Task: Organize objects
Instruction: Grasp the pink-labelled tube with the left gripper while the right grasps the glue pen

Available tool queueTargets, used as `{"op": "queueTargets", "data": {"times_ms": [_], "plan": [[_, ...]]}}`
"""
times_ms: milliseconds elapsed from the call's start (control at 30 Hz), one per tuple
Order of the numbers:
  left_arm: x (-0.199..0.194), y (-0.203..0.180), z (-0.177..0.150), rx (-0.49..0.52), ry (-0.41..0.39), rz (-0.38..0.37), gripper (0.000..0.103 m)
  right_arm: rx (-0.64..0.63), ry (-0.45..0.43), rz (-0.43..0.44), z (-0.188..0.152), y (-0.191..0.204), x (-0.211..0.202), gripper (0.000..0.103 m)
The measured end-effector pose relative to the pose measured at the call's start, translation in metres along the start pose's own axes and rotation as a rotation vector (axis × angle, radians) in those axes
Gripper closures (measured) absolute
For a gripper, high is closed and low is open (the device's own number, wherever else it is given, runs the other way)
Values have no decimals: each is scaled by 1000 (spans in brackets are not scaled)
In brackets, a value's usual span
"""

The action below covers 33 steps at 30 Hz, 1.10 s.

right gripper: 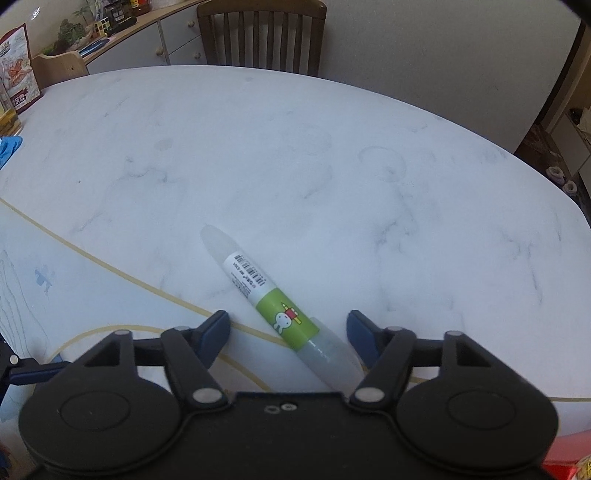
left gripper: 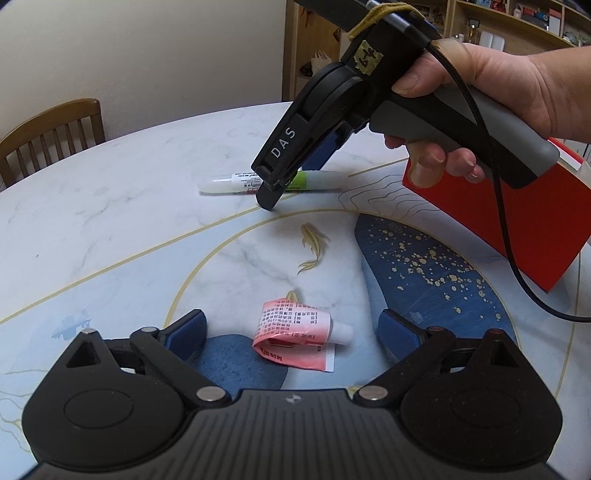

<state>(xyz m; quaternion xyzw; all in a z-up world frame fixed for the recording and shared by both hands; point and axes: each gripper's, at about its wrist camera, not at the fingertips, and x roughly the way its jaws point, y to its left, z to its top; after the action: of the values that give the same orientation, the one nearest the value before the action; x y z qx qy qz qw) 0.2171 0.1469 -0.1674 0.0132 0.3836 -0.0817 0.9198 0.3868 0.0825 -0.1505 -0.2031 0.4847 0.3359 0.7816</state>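
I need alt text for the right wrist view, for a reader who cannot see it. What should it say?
A glue pen with a green label lies slanted on a white marble table, between the open blue fingers of the right gripper, which do not touch it. A wooden chair stands at the far edge.

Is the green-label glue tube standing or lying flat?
Lying flat: the glue tube rests on its side on the table, between the right tongs, whose pads don't touch it.
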Motion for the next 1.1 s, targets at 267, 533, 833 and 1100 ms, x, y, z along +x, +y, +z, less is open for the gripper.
{"op": "queueTargets", "data": {"times_ms": [267,533,833,1100], "plan": [[-5,-3,-2,33,-12,5,30,-20,-9,0,-8,13,-8,80],[-14,-3,-6,36,-2,33,52,75,-19,-1,-27,12,-15,86],[-22,-1,-8,-44,32,10,52,199,-20,63,-68,15,-45,86],[-47,-5,-5,-116,29,-12,52,240,-65,76,-102,19,-91,86]]}}
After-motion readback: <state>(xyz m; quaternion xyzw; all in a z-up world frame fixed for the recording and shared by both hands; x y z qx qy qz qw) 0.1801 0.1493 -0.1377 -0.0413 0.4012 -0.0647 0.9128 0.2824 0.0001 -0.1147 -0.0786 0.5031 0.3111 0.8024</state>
